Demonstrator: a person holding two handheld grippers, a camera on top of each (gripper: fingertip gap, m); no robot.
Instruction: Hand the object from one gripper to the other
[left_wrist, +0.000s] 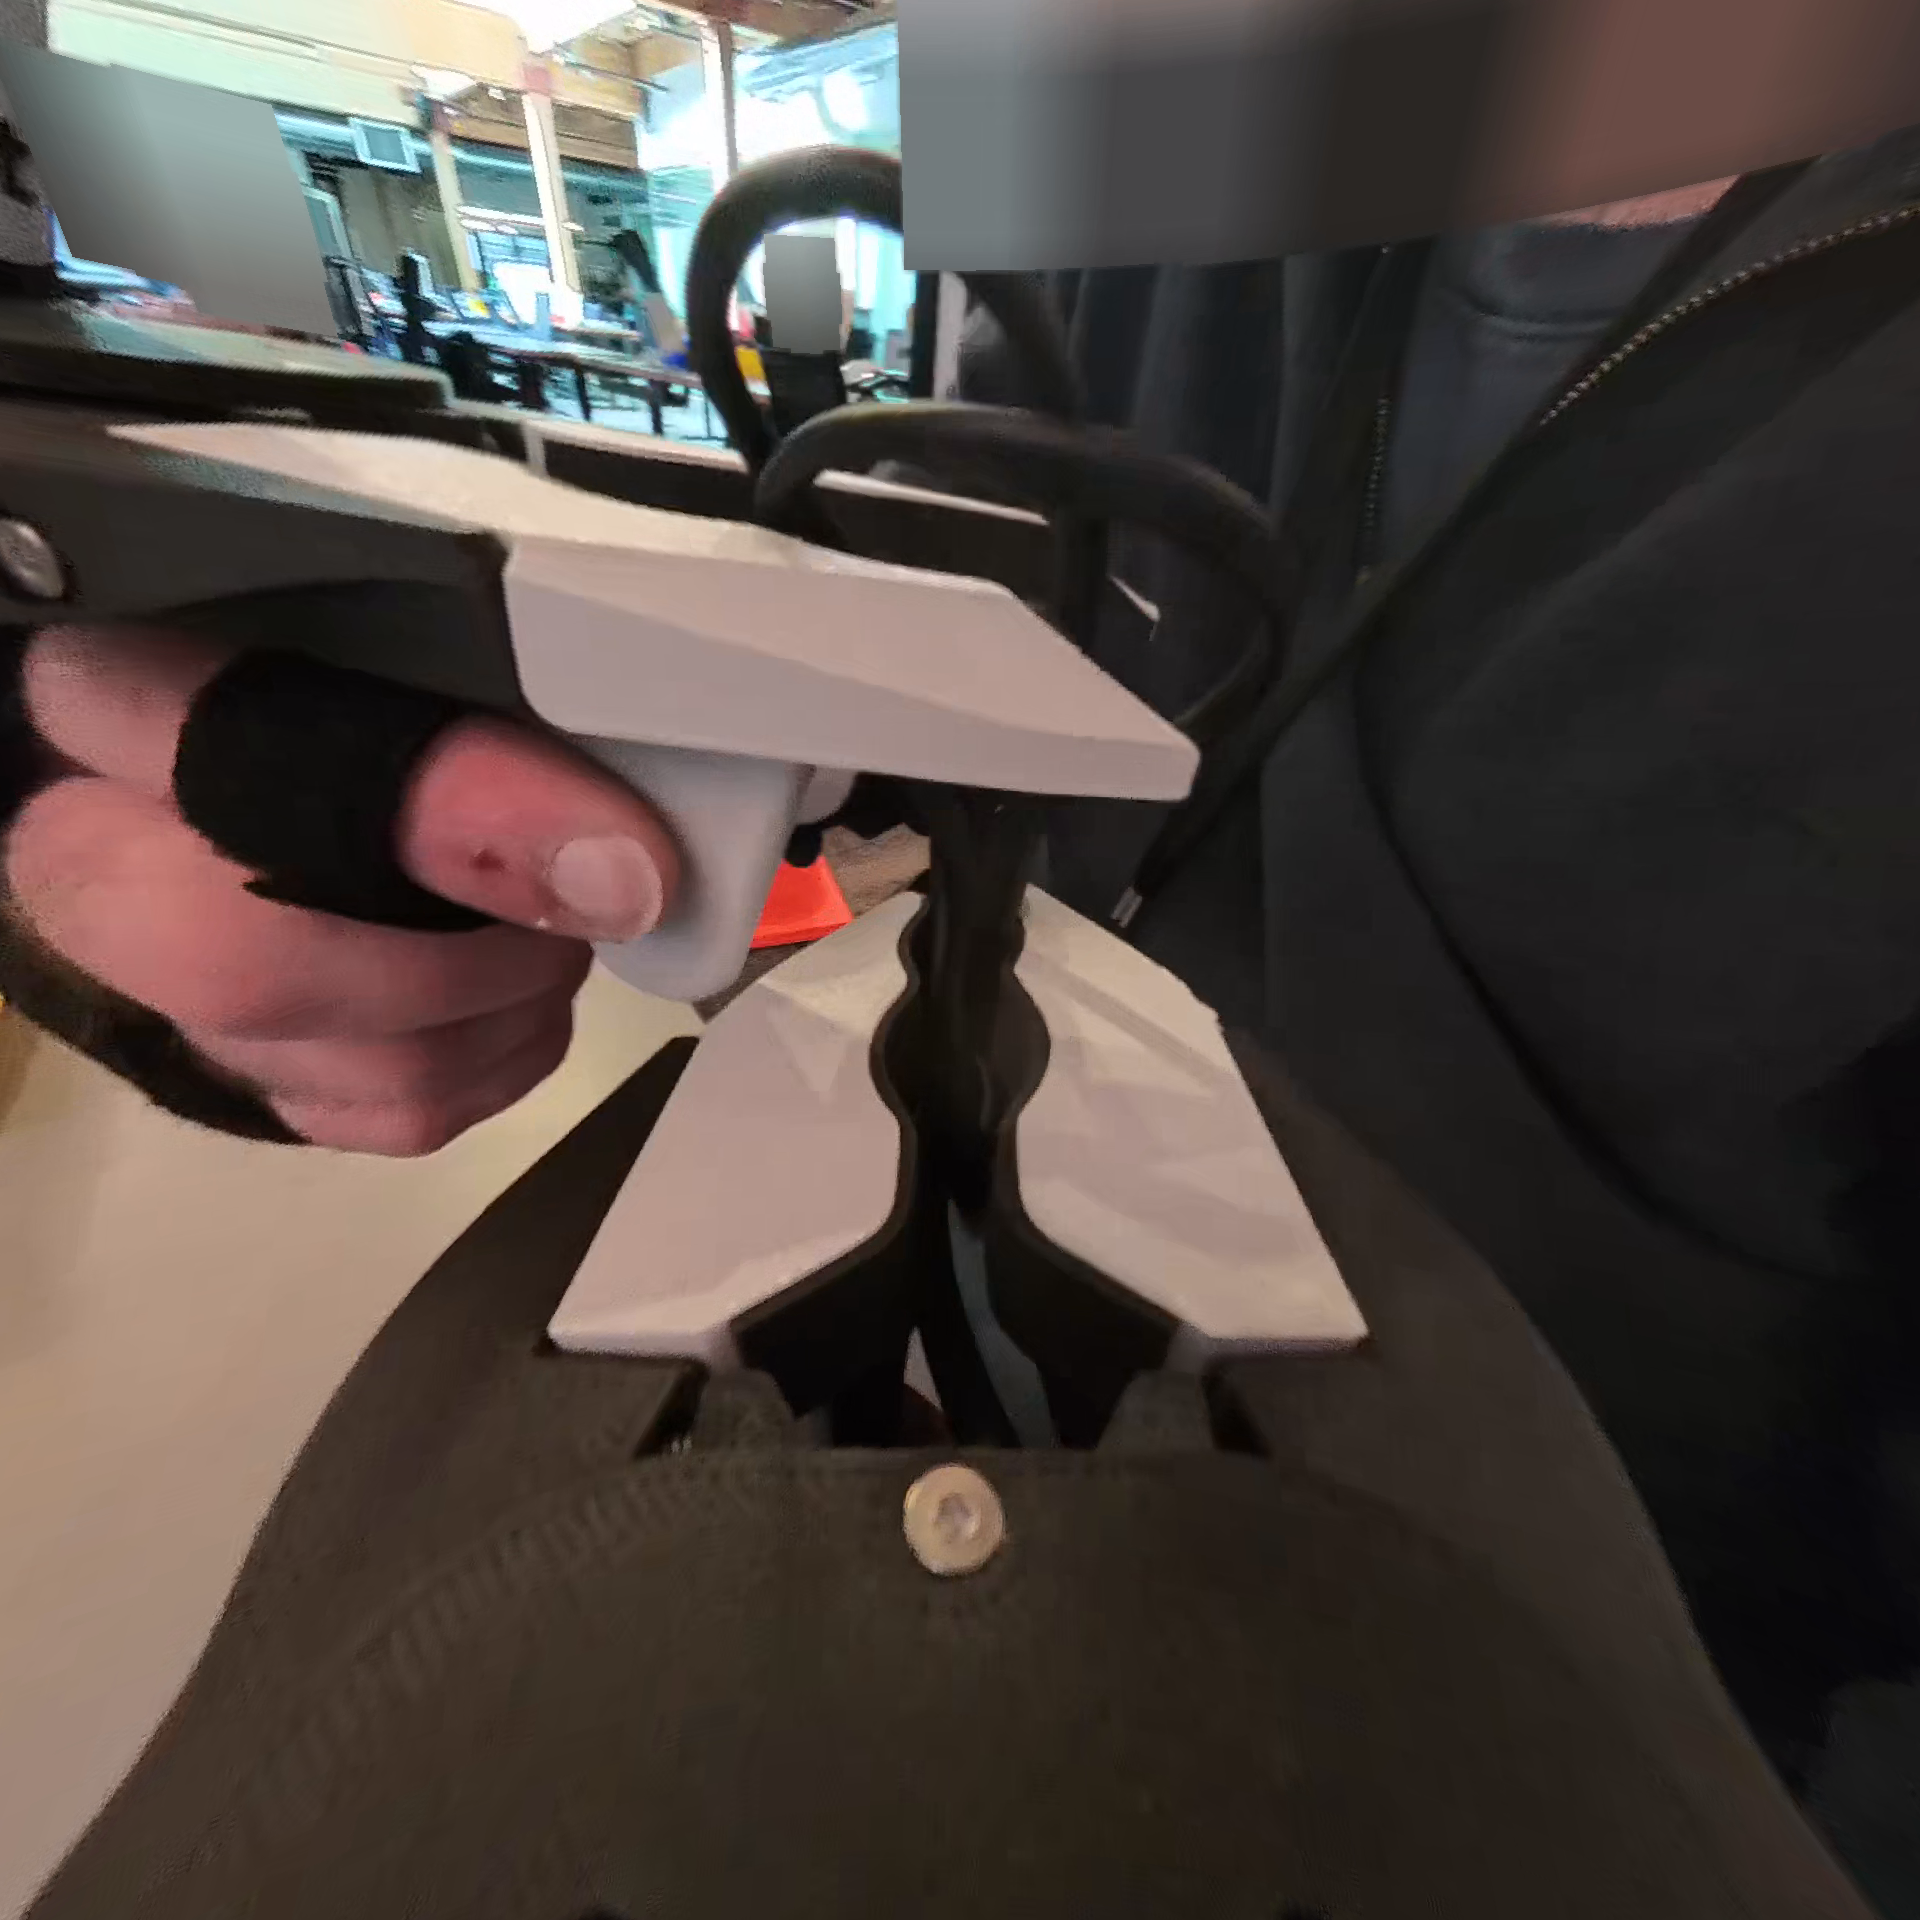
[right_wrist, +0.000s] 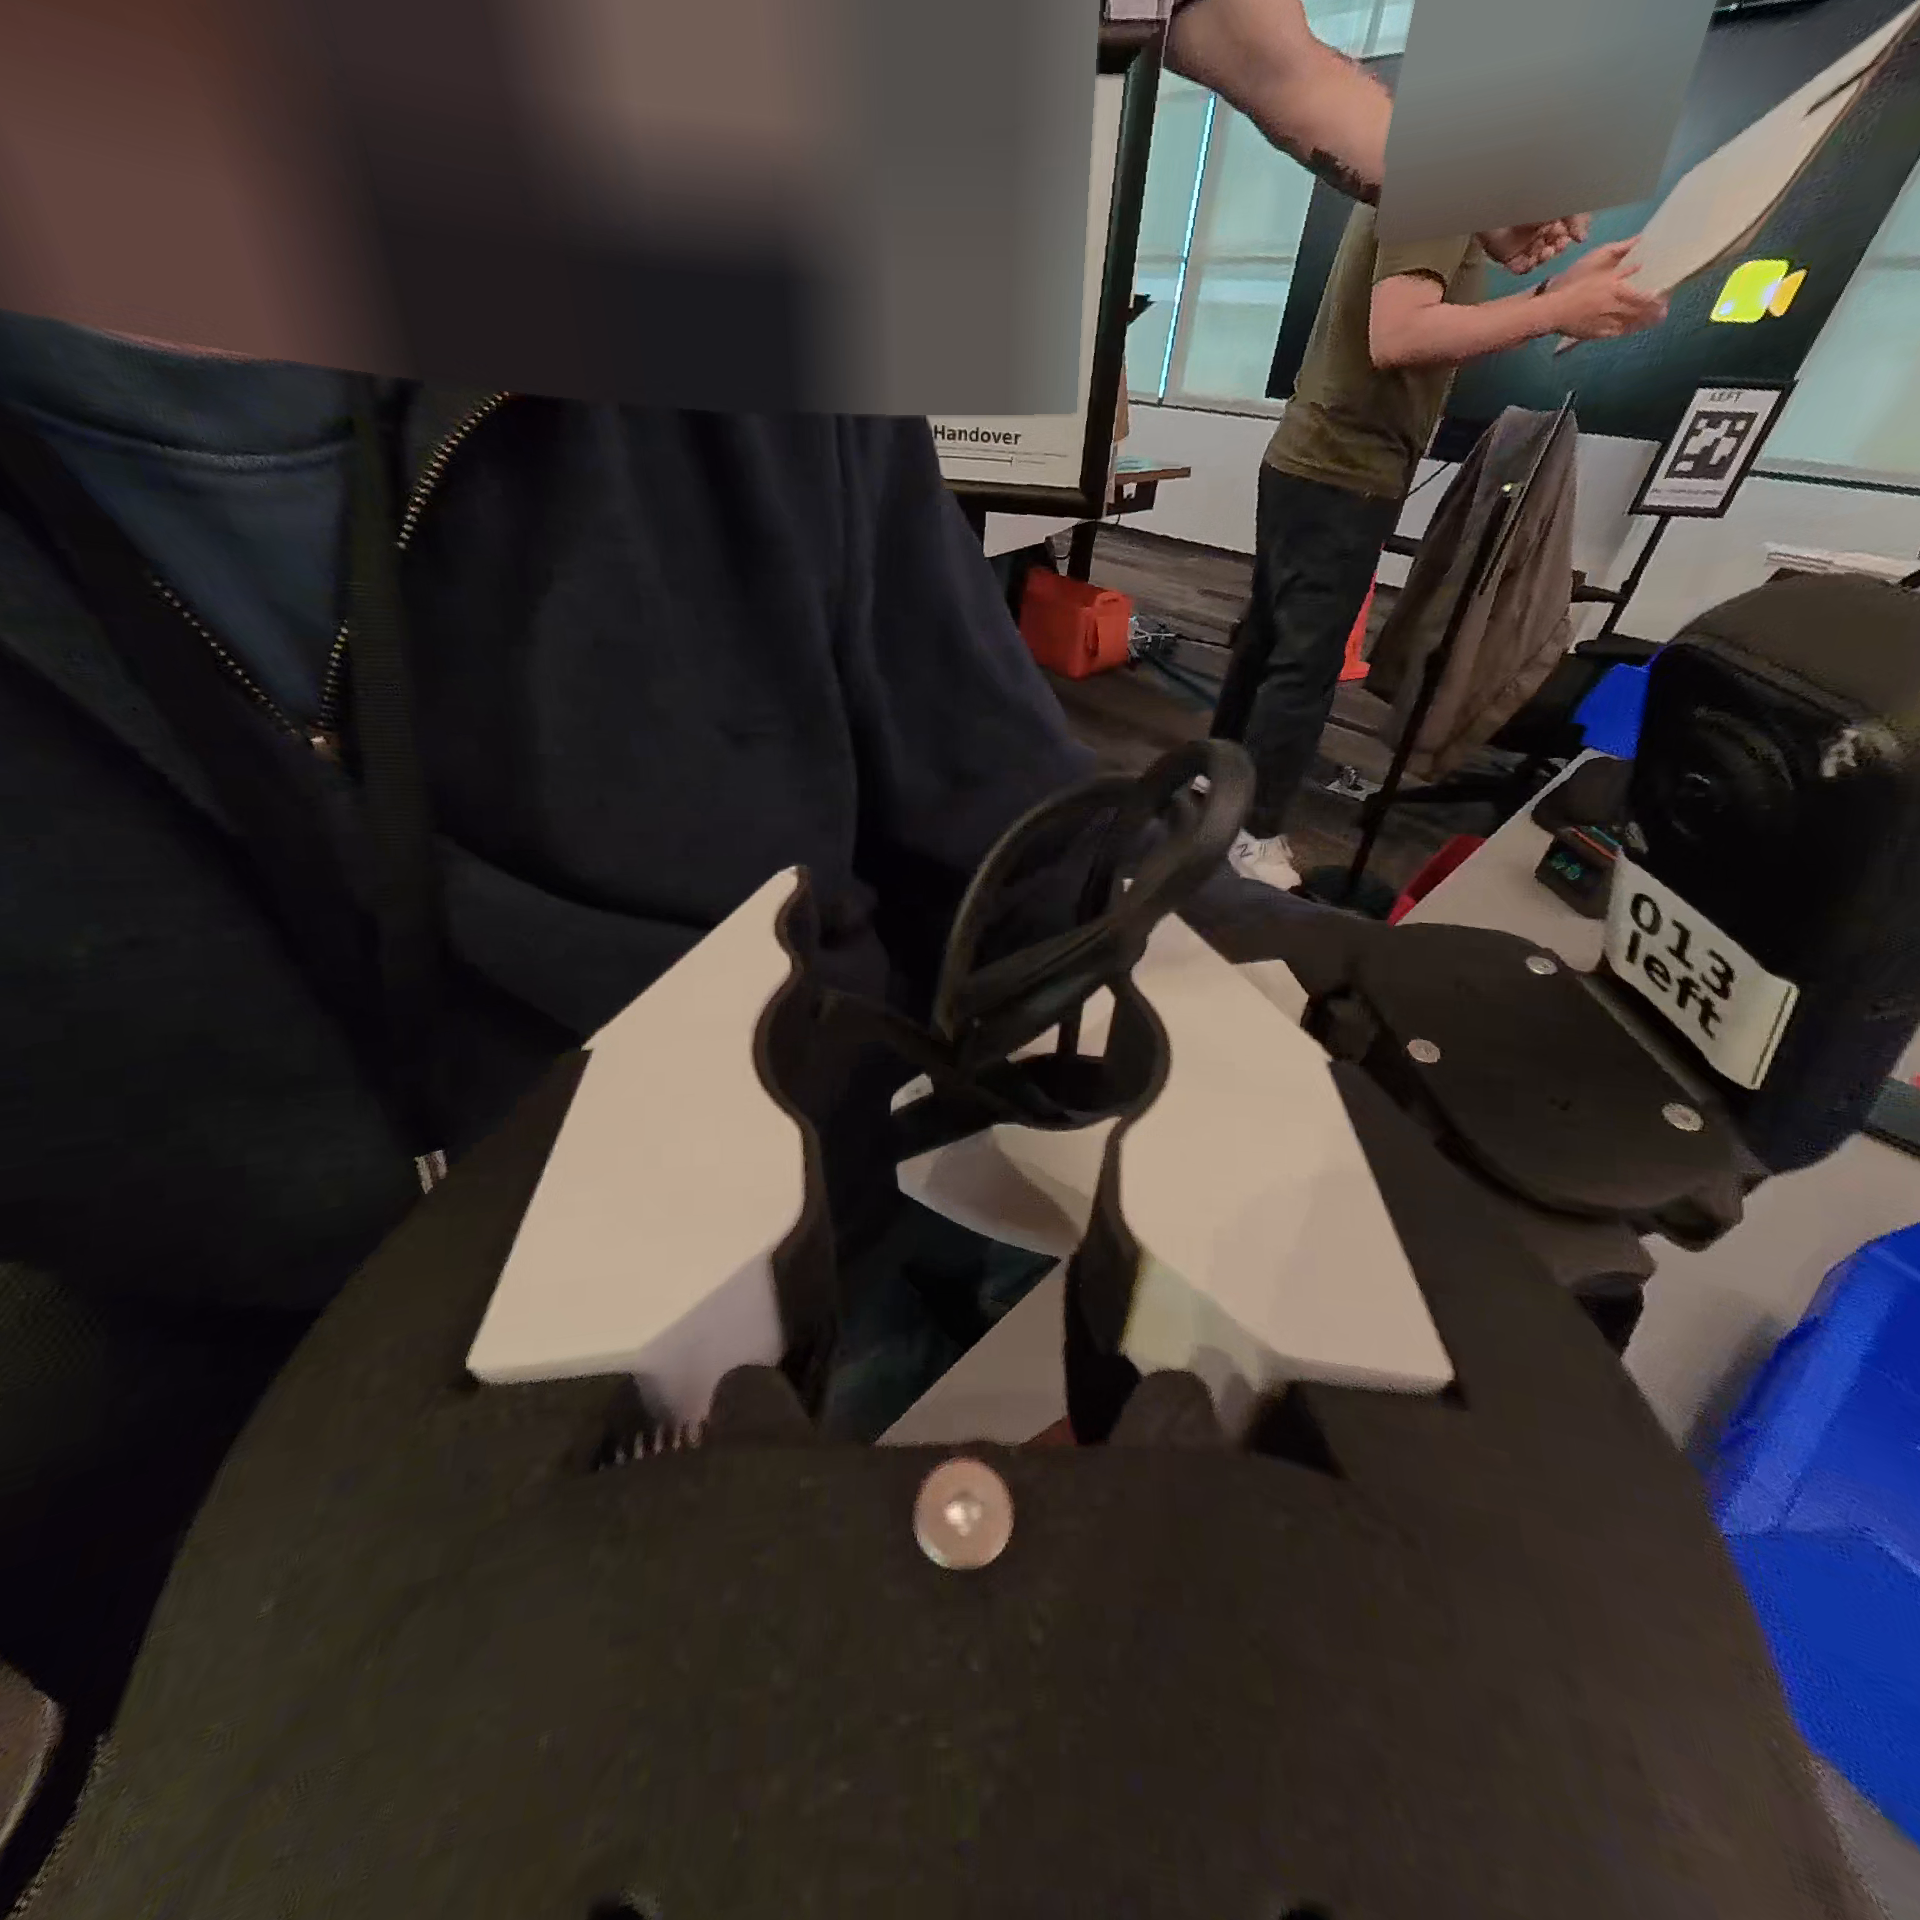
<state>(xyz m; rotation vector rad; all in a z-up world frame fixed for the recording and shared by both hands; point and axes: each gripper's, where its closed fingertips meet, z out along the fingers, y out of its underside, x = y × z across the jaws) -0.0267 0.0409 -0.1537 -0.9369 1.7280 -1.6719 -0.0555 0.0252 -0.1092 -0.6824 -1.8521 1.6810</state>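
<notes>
The object is a bundle of black cable (left_wrist: 997, 457), coiled in loops. My left gripper (left_wrist: 971, 914) is shut on the cable's lower part, and the loops stand up above its white fingertips. My right gripper comes in from the left, with its white finger (left_wrist: 831, 644) level with the cable and a hand (left_wrist: 312, 914) on its handle. In the right wrist view, my right gripper (right_wrist: 966, 894) is open, its two white fingers standing on either side of the cable (right_wrist: 1049, 935) without pressing it. The left gripper's black body (right_wrist: 1507, 1049) reaches in from the right.
A person in a dark zipped jacket (right_wrist: 623, 727) is close behind both grippers. A blue bin (right_wrist: 1829, 1455) sits at the right. Another person (right_wrist: 1330, 499) stands farther back near a jacket on a stand. An orange object (left_wrist: 800, 904) and a white table (left_wrist: 156, 1299) lie below. My right fingertips sit around 5 centimetres from my left ones.
</notes>
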